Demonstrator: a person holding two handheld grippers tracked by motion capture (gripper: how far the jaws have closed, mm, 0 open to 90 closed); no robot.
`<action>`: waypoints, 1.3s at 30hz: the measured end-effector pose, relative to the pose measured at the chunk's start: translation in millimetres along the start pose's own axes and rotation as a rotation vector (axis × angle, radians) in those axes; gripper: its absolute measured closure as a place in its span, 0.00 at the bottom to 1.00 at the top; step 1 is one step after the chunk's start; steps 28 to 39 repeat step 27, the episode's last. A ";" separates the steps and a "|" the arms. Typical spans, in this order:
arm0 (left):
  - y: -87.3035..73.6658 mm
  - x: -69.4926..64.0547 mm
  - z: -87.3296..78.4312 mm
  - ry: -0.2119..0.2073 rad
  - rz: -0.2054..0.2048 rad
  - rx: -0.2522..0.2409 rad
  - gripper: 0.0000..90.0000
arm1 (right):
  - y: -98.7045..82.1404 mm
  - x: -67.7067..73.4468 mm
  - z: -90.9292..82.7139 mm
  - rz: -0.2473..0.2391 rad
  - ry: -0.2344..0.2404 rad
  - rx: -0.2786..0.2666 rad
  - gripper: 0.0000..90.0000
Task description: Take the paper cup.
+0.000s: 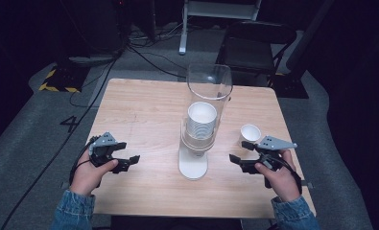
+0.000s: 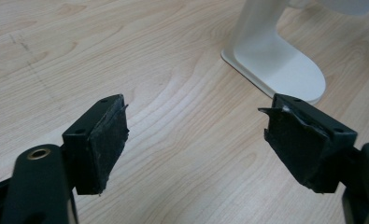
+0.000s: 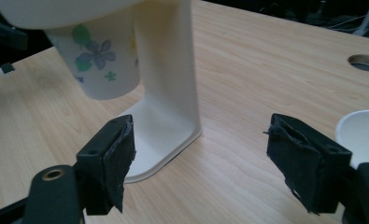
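Note:
A cup dispenser (image 1: 200, 120) stands mid-table: a clear tube over a stack of white paper cups (image 1: 201, 117), on a white stand with a flat base (image 1: 193, 166). The lowest cup (image 3: 100, 60), printed with flowers, hangs from its underside. A single white cup (image 1: 250, 134) stands upright to the right of it. My left gripper (image 1: 127, 152) is open just above the table, left of the base (image 2: 278, 65). My right gripper (image 1: 239, 151) is open right of the stand (image 3: 170, 88), with the single cup (image 3: 362, 133) beside its right jaw. Nothing is between either pair of jaws.
The light wooden table (image 1: 144, 110) has a round cable hole (image 3: 365, 63) at its far right. Behind the table are a dark folding chair (image 1: 254, 45), cables on the grey floor and a white stand leg (image 1: 183, 28).

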State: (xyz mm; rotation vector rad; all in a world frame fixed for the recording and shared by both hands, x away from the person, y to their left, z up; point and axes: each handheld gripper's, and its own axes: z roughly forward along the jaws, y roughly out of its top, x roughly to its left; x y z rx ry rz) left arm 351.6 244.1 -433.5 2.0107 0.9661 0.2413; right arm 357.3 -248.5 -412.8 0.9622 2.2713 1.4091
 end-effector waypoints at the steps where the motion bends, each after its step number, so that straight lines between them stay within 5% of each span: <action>1: -0.1 -0.5 0.5 -0.002 0.004 0.002 0.22 | -1.4 3.1 2.9 -0.013 0.006 -0.002 0.28; 5: -0.6 -1.2 2.6 -0.024 0.038 0.031 0.20 | -8.6 7.9 13.2 0.001 0.049 0.008 0.30; 11: -2.6 -1.8 5.4 0.008 0.074 0.088 0.20 | -20.3 14.2 26.6 -0.002 0.063 0.050 0.30; 18: -4.3 0.5 7.4 0.028 0.090 0.120 0.20 | -35.2 22.6 46.6 -0.095 0.030 0.164 0.24; 23: -5.2 -0.1 8.9 0.024 0.091 0.126 0.20 | -41.9 18.9 54.7 -0.053 0.008 0.167 0.17; 39: -5.8 1.2 10.5 0.018 0.094 0.134 0.20 | -43.3 17.2 56.1 -0.068 -0.022 0.159 0.17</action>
